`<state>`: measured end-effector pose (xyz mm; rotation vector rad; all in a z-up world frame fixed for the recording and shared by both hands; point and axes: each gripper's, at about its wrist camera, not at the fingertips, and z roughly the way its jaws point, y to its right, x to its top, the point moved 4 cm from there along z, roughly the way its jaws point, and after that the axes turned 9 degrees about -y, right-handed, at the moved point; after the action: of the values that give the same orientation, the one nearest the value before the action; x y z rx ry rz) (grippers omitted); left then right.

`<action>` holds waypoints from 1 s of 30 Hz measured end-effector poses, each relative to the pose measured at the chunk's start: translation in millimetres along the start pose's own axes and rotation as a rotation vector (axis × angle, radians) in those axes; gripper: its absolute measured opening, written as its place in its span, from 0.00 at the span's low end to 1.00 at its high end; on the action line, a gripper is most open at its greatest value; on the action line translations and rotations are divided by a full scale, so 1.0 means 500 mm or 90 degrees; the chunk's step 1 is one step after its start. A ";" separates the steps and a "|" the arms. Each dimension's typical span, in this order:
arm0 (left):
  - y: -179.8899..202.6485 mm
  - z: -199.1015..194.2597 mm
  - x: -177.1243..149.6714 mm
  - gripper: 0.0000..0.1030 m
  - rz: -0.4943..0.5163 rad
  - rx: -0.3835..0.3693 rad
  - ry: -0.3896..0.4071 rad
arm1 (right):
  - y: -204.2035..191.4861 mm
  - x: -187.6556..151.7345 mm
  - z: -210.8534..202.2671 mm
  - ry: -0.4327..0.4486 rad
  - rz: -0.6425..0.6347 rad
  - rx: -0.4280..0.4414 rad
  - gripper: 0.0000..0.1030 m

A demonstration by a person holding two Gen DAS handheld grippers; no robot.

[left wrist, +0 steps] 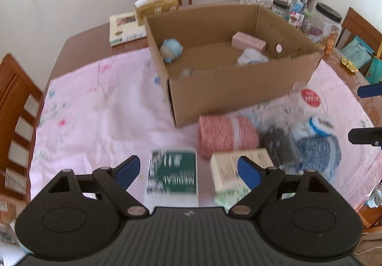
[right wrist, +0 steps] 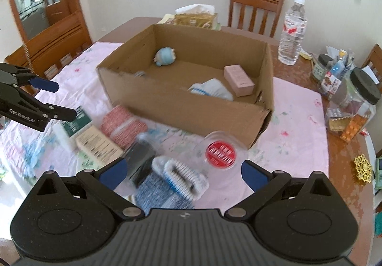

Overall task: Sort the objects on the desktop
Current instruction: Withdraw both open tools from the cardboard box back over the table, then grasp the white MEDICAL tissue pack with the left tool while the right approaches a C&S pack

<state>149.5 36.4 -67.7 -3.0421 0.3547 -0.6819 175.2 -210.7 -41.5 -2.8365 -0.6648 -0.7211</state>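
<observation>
On the pink cloth, in front of the cardboard box (left wrist: 238, 98), lie a green box (left wrist: 173, 175), a beige box (left wrist: 229, 168), a pink-red sock roll (left wrist: 226, 137), a dark item (left wrist: 279, 146), a blue-white sock (right wrist: 179, 177) and a clear tub with a red label (right wrist: 220, 153). My left gripper (left wrist: 188, 171) hovers open over the green box, touching nothing. My right gripper (right wrist: 183, 174) is open above the blue-white sock and the tub. Inside the cardboard box (right wrist: 191, 108) are a light blue toy (right wrist: 164, 57), a pink box (right wrist: 238, 79) and a white sock (right wrist: 212, 89).
A water bottle (right wrist: 292, 31), a tissue box (right wrist: 195, 16), jars (right wrist: 353, 108) and a gold ornament (right wrist: 363, 168) stand around the cardboard box. Wooden chairs (left wrist: 14, 127) ring the table. A booklet (left wrist: 124, 29) lies at the far left corner.
</observation>
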 end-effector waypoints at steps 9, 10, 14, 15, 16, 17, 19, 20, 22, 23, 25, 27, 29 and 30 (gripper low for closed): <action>-0.003 0.004 -0.078 0.86 -0.024 0.017 -0.002 | -0.046 -0.057 0.016 -0.018 -0.044 0.018 1.00; -0.005 0.008 -0.085 0.86 -0.027 0.017 -0.003 | -0.049 -0.062 0.019 -0.020 -0.044 0.019 1.00; -0.015 0.025 -0.112 0.86 -0.032 0.010 -0.011 | -0.058 -0.086 0.038 -0.039 -0.039 0.010 1.00; -0.017 0.030 -0.117 0.86 -0.026 0.011 -0.013 | -0.060 -0.091 0.042 -0.043 -0.035 0.005 1.00; -0.019 0.033 -0.120 0.86 -0.019 0.013 -0.014 | -0.061 -0.096 0.044 -0.046 -0.030 0.003 1.00; -0.021 0.036 -0.122 0.86 -0.011 0.016 -0.014 | -0.062 -0.102 0.046 -0.048 -0.024 0.002 1.00; -0.026 0.044 -0.127 0.86 -0.001 0.013 -0.015 | -0.064 -0.113 0.054 -0.060 -0.005 -0.001 1.00; -0.030 0.049 -0.129 0.86 0.002 0.009 -0.016 | -0.065 -0.117 0.058 -0.066 0.003 -0.001 1.00; -0.036 0.061 -0.131 0.86 0.008 0.006 -0.022 | -0.070 -0.130 0.065 -0.078 0.018 -0.001 1.00; -0.038 0.067 -0.132 0.86 0.015 0.004 -0.024 | -0.073 -0.135 0.068 -0.084 0.022 -0.002 1.00; -0.039 0.078 -0.135 0.86 0.031 -0.003 -0.030 | -0.078 -0.146 0.075 -0.095 0.030 -0.006 1.00; -0.040 0.090 -0.141 0.86 0.047 -0.013 -0.040 | -0.084 -0.155 0.083 -0.108 0.043 0.001 1.00; -0.042 0.099 -0.146 0.86 0.056 -0.020 -0.047 | -0.089 -0.163 0.094 -0.119 0.053 0.008 1.00; -0.043 0.103 -0.150 0.86 0.061 -0.024 -0.052 | -0.093 -0.166 0.099 -0.126 0.058 0.013 1.00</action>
<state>110.1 71.5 -144.8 -3.0526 0.5140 -0.5513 109.8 -189.2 -123.9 -2.9215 -0.5607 -0.4217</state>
